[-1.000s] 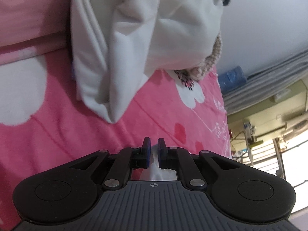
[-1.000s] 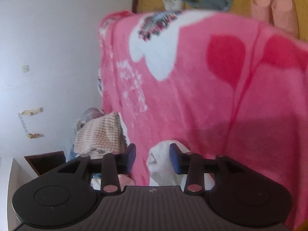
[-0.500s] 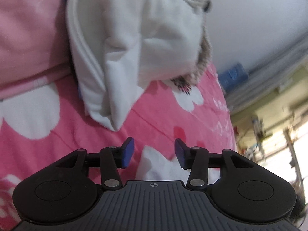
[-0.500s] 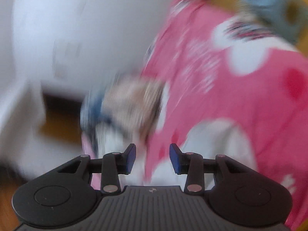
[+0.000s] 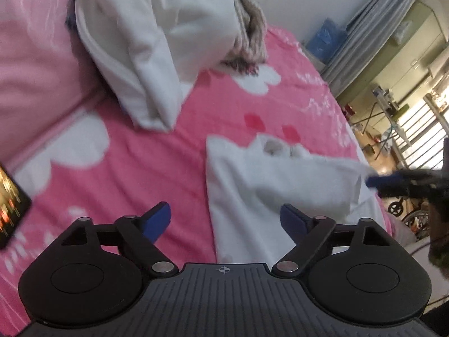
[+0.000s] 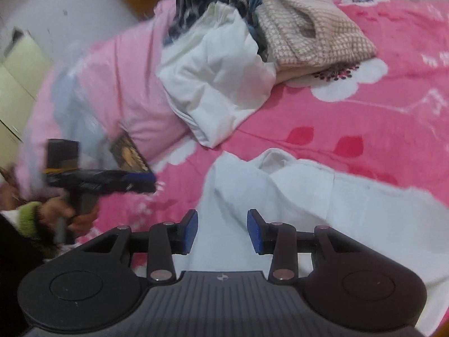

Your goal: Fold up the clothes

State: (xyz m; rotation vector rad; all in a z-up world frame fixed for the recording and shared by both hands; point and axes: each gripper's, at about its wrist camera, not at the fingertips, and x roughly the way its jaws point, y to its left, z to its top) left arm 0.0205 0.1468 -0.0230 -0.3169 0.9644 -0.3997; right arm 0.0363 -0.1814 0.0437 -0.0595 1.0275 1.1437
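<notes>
A white garment (image 5: pixel 266 182) lies crumpled on the pink flowered bedspread (image 5: pixel 168 163). My left gripper (image 5: pixel 224 219) hovers above its left edge. Its jaws are opening wide and nothing is between the pads. My right gripper (image 6: pixel 223 230) hangs over the same white garment (image 6: pixel 322 196), with its jaws partly apart; the cloth lies beneath them, not pinched. In the left wrist view the right gripper (image 5: pixel 393 182) shows blurred at the garment's right edge. In the right wrist view the left gripper (image 6: pixel 112 178) appears side on, held by a hand with a green cuff.
A folded white piece (image 6: pixel 219 84) and a beige knitted one (image 6: pixel 308 28) are stacked at the far side, against a pale pink duvet (image 6: pixel 118 84). A phone (image 5: pixel 11 199) with a lit screen lies at the left. Past the bed stand curtains and furniture.
My left gripper went from shut on white cloth to wide open and drew back upward. My right gripper rolled round and swung from facing the bed's end to facing the stacked clothes.
</notes>
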